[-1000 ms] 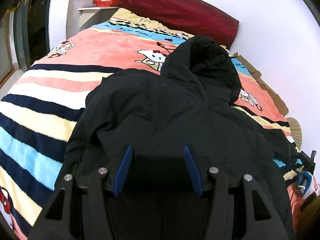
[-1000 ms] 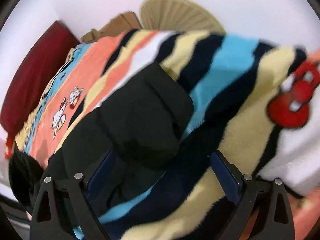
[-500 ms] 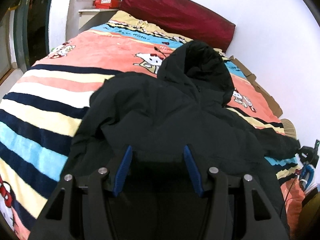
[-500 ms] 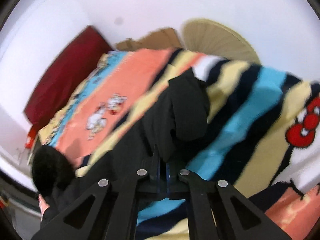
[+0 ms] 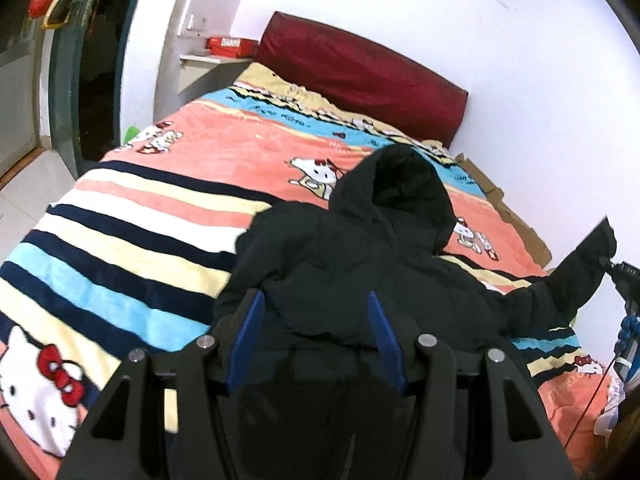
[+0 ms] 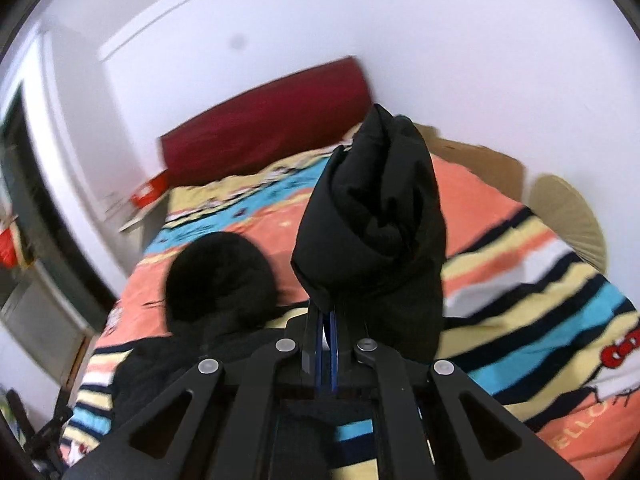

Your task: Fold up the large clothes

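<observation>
A big black jacket is lying on the bed blanket, with its hood pointing toward the red headboard. The jacket is sitting on the side of the blanket far from the dark doorway.

The right gripper is pinching the end of one sleeve, with its jaws pressed tight together on the cloth. The sleeve is hanging up in the air above the blanket, away from the headboard. In the left view, that same sleeve is sticking up at the far right edge.

The left gripper is hovering over the bottom part of the jacket, the end farthest from the headboard. Its blue pads are standing apart. Dark cloth is sitting between them, but I cannot tell if they are squeezing it.

The folding looks like it is only starting. No fold is showing yet. The sleeve probably needs to go across the jacket's middle. Then the other sleeve, the hood and the body are left to fold.
</observation>
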Demonstrator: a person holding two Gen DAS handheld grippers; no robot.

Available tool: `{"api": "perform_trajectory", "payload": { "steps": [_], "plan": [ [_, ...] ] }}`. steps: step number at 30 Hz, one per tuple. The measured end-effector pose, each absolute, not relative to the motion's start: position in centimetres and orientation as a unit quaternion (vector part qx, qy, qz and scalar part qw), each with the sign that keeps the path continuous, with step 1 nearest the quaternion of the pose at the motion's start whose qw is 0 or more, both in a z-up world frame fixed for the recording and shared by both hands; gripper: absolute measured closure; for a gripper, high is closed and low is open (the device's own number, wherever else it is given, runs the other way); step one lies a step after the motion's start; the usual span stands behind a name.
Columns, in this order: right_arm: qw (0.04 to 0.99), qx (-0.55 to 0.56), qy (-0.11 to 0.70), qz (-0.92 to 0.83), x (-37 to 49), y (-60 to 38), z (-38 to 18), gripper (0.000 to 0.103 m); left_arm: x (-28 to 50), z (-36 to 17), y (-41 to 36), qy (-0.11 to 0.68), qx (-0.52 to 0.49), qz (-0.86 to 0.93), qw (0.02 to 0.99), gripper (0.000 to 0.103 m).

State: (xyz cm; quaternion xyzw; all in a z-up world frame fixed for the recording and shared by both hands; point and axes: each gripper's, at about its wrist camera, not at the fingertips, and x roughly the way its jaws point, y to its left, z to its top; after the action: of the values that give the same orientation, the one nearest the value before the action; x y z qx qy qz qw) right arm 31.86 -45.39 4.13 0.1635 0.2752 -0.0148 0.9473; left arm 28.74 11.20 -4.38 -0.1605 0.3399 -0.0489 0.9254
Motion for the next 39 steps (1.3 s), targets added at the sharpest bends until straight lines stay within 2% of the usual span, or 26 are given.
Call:
{"api": "perform_trajectory", "payload": {
  "steps": [7, 13, 18, 23, 27, 28, 31, 33, 34, 35, 39],
  "plan": [
    [0.952, 0.117, 0.272, 0.081, 31.1, -33.6, 7.2, 0.1, 25.4, -2.5, 14.4, 0.319, -0.169, -0.03, 0.932, 0.051],
    [0.942, 0.102, 0.285, 0.147, 30.8, -24.9, 6.4, 0.1, 23.0, -2.8, 17.4, 0.313, -0.182, -0.015, 0.932, 0.051],
    [0.923, 0.08, 0.327, 0.186, 31.6, -18.0, 2.7, 0.1, 21.8, -4.0, 19.3, 0.314, -0.19, 0.0, 0.93, 0.051],
    [0.897, 0.048, 0.39, 0.203, 32.1, -11.8, -4.2, 0.1, 21.2, -5.4, 20.9, 0.32, -0.196, 0.016, 0.927, 0.051],
    [0.873, 0.024, 0.445, 0.197, 32.2, -9.2, -9.7, 0.099, 21.4, -6.2, 21.2, 0.33, -0.199, 0.024, 0.923, 0.051],
    [0.868, 0.02, 0.457, 0.194, 32.3, -8.8, -10.9, 0.095, 21.5, -6.2, 21.1, 0.331, -0.198, 0.024, 0.922, 0.051],
    [0.86, 0.008, 0.473, 0.193, 31.8, -8.1, -12.2, 0.093, 21.4, -5.7, 20.1, 0.331, -0.192, 0.019, 0.923, 0.051],
    [0.856, 0.018, 0.475, 0.205, 31.5, -8.5, -12.1, 0.079, 21.6, -5.1, 19.3, 0.331, -0.185, 0.017, 0.925, 0.051],
    [0.855, 0.026, 0.472, 0.213, 31.2, -8.8, -11.7, 0.05, 21.8, -4.8, 18.8, 0.331, -0.181, 0.016, 0.926, 0.051],
    [0.856, 0.03, 0.467, 0.219, 30.9, -9.1, -11.3, 0.028, 22.2, -4.4, 18.0, 0.332, -0.175, 0.013, 0.927, 0.051],
    [0.859, 0.033, 0.449, 0.246, 29.5, -9.8, -9.4, 0.028, 24.0, -3.2, 14.5, 0.339, -0.151, -0.009, 0.929, 0.051]
  ]
}}
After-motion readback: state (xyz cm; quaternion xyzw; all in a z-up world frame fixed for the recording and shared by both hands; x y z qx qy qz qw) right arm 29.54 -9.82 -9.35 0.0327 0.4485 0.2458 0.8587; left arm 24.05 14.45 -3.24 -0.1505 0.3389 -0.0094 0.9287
